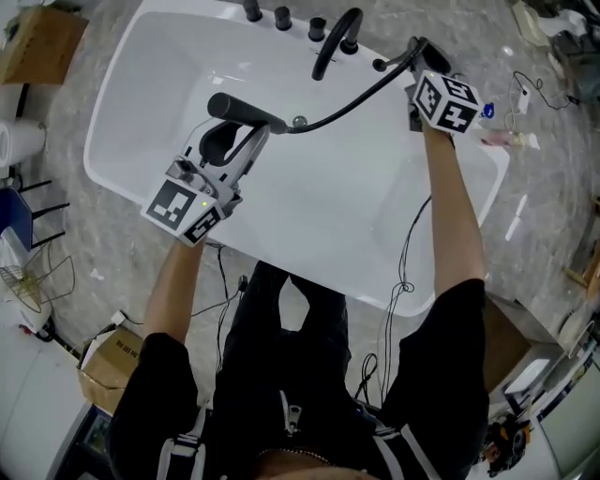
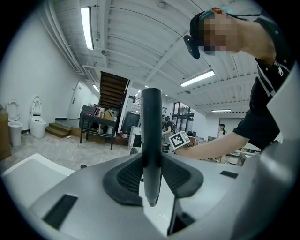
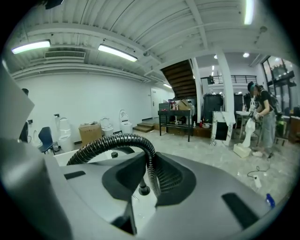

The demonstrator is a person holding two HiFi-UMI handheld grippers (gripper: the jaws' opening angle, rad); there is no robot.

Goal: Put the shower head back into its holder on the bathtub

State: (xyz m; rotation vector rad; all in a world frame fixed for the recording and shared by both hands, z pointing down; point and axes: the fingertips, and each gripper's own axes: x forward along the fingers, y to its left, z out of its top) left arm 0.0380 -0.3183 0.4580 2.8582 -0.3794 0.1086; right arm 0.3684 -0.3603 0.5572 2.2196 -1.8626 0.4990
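The black shower head (image 1: 242, 110) hangs over the white bathtub (image 1: 131, 112), and my left gripper (image 1: 242, 141) is shut on its handle. In the left gripper view the handle (image 2: 151, 140) stands upright between the pads of that gripper (image 2: 151, 183). A black ribbed hose (image 1: 361, 98) runs from the handle to the tub's far right rim. There my right gripper (image 1: 419, 64) is shut on the hose (image 3: 151, 164), which arches up and leftward from that gripper (image 3: 150, 185) in its own view. A small black fitting (image 1: 379, 64) sits on the rim beside it.
A curved black spout (image 1: 336, 42) and several black knobs (image 1: 281, 16) line the tub's far rim. Cardboard boxes (image 1: 37, 42) stand on the floor at left. Cables (image 1: 405, 272) trail off the tub's near right edge. Toilets (image 3: 124, 122) and a table (image 3: 177, 119) stand further off.
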